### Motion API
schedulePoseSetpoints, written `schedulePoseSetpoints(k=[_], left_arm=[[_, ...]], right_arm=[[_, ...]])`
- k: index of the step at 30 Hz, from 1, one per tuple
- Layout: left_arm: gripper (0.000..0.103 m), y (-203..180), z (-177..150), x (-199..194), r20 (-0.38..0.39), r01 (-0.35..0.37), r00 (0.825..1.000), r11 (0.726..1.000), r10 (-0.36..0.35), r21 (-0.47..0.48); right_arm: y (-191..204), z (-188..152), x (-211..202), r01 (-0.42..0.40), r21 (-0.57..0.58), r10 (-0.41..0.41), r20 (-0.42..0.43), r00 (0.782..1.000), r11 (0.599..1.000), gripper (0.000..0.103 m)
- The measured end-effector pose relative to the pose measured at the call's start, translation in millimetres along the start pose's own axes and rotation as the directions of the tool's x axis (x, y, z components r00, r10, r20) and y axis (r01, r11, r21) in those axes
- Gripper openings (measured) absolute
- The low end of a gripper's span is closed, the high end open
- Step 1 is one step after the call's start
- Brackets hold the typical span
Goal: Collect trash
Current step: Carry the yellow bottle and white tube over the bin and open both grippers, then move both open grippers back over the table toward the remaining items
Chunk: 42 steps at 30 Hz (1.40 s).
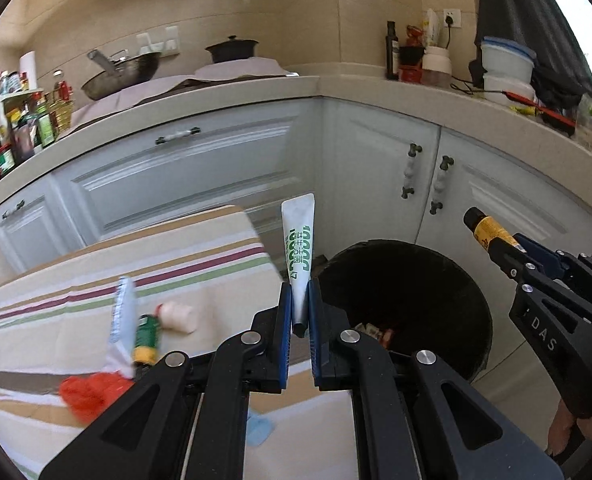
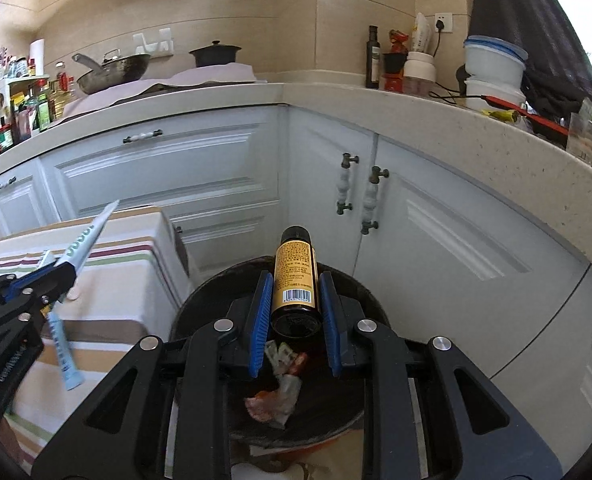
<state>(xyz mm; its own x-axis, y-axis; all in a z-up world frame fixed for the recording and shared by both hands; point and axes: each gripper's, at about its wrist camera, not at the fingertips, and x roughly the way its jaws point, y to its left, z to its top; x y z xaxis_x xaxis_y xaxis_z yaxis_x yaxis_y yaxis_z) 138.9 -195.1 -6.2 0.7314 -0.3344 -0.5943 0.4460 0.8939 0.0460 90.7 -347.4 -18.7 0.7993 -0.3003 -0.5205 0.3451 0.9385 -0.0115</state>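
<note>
Left gripper (image 1: 300, 312) pinching 1 white tube (image 1: 299, 248) with green print near its cap end, crimped tail pointing up, just left of the black bin (image 1: 448, 280) and above the near edge of the striped table (image 1: 95, 272). Right gripper (image 2: 294, 304) clamped on 1 brown bottle (image 2: 296, 280) with a yellow label, held directly over the bin's open mouth, wrappers (image 2: 279, 384) lying inside. On the table, left of the bin: 1 pale blue tube (image 1: 121, 308), 1 small green bottle (image 1: 147, 338), 1 small pinkish bottle (image 1: 177, 316) and a red scrap (image 1: 89, 394).
</note>
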Motion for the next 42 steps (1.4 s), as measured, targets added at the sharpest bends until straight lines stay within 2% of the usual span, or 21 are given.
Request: schedulePoseSetpoints(k=[13, 15, 16, 17, 19, 21, 28, 37, 42], left_arm=[[0.011, -36.0, 9.5, 51.6, -0.051, -0.008, 0.999, 0.999, 0.011, 0.053], [0.016, -40.7, 9.4, 59.6, -0.063, 0.003, 0.998, 0.998, 0.001, 0.067], [0.022, -42.9, 9.4, 62.7, -0.065, 0.005, 0.998, 0.997, 0.0, 0.073], [0.034, -44.2, 9.1, 65.5, -0.067, -0.002, 0.998, 0.997, 0.007, 0.076], [0.048, -43.7, 9.0, 67.6, -0.066, -0.01, 0.998, 0.998, 0.015, 0.067], [0.051, -41.7, 9.2, 68.6, -0.068, -0.016, 0.998, 0.998, 0.02, 0.054], [0.063, -28.7, 9.1, 54.1, -0.062, -0.037, 0.997, 0.999, 0.039, 0.035], [0.065, 3.6, -5.4, 12.6, -0.059, -0.062, 0.996, 0.998, 0.062, 0.004], [0.067, 33.0, -18.5, -13.0, -0.058, -0.112, 0.992, 0.993, 0.11, -0.034]], right_arm=[[-25.7, -4.3, 44.6, 0.001, 0.039, 0.0, -0.032, 1.0, 0.999, 0.023], [-27.4, -4.9, 51.0, -0.004, 0.043, 0.006, -0.04, 0.999, 0.999, 0.024], [-28.4, -5.6, 54.6, -0.007, 0.048, 0.009, -0.045, 0.999, 0.999, 0.03], [-29.9, -6.0, 56.9, -0.004, 0.054, 0.006, -0.047, 0.999, 0.999, 0.04], [-32.0, -7.6, 58.4, 0.007, 0.065, -0.004, -0.045, 0.999, 0.998, 0.044], [-33.0, -8.0, 59.2, 0.009, 0.066, -0.006, -0.049, 0.999, 0.998, 0.044], [-27.4, -9.1, 48.7, 0.008, 0.066, -0.005, -0.053, 0.999, 0.998, 0.044], [1.7, -12.2, 19.5, -0.052, 0.055, 0.055, -0.05, 0.997, 0.997, 0.044], [27.3, -15.2, 6.5, -0.099, 0.031, 0.101, -0.055, 0.993, 0.995, 0.044]])
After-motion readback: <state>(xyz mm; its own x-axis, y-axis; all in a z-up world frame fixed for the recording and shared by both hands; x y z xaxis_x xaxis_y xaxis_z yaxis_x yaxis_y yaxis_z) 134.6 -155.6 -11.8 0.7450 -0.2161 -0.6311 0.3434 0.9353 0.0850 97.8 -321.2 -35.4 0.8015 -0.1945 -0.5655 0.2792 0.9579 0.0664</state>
